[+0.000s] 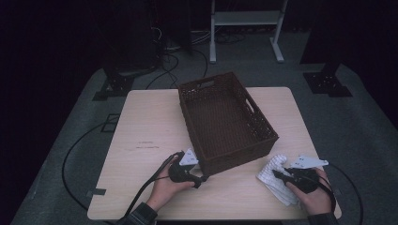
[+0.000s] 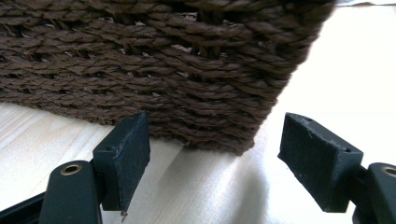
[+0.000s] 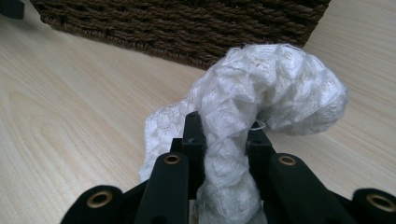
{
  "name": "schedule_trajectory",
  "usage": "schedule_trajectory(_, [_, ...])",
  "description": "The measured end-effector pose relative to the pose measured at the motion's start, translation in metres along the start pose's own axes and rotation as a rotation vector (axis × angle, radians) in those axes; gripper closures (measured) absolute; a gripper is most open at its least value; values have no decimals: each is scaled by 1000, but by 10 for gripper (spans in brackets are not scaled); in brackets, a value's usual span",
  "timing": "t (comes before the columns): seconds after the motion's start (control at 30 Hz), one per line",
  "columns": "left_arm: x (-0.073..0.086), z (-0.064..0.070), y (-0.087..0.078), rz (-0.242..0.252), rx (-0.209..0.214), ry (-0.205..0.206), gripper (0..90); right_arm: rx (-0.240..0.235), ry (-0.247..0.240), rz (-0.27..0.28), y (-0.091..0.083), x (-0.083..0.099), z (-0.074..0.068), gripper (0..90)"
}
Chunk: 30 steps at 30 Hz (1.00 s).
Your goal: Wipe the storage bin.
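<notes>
A dark brown woven basket point(image 1: 263, 140) stands on the light wooden table point(image 1: 145, 122), turned at an angle, and looks empty inside. My left gripper point(image 1: 199, 180) sits at the basket's near corner point(image 2: 243, 140), jaws wide open with nothing between them. A white textured cloth point(image 1: 274, 171) lies on the table in front of the basket's near right side. My right gripper point(image 1: 278, 174) is shut on the white cloth point(image 3: 261, 93), which bunches up and curls over above the jaws.
The basket's woven wall point(image 3: 187, 28) stands just beyond the cloth. Bare tabletop stretches to the left of the basket. Cables point(image 1: 75, 150) trail over the grey floor, and a white frame point(image 1: 244, 23) stands behind the table.
</notes>
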<state>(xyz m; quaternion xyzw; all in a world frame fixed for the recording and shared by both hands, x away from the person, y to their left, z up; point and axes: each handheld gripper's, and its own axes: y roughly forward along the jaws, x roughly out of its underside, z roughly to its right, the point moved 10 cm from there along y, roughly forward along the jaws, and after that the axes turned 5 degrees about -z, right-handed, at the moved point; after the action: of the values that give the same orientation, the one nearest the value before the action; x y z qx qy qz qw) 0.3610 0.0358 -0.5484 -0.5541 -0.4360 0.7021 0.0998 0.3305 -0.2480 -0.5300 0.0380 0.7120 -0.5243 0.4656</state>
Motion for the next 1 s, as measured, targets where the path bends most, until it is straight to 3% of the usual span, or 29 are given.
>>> schedule_trajectory(0.07, [1,-5,2,-4,-28,-7,238,0,0,0,0,0,0,754])
schedule_trajectory(0.17, [1,-6,4,2,-35,-17,239,-1,-1,0,0,0,0,753])
schedule_trajectory(0.3, [2,-6,7,12,-43,-52,238,-4,-2,5,-2,-2,2,750])
schedule_trajectory(0.33, [3,-5,9,34,-46,-83,238,-3,-4,2,-3,-2,3,750])
schedule_trajectory(0.5, [8,-3,11,31,-75,-108,233,-8,-9,5,-4,-1,6,751])
schedule_trajectory(0.63, [10,-2,15,-13,-113,-86,234,-19,-12,10,-2,-5,10,750])
schedule_trajectory(1.0, [9,-2,15,-10,-106,-80,247,-15,-23,33,-4,-17,13,750])
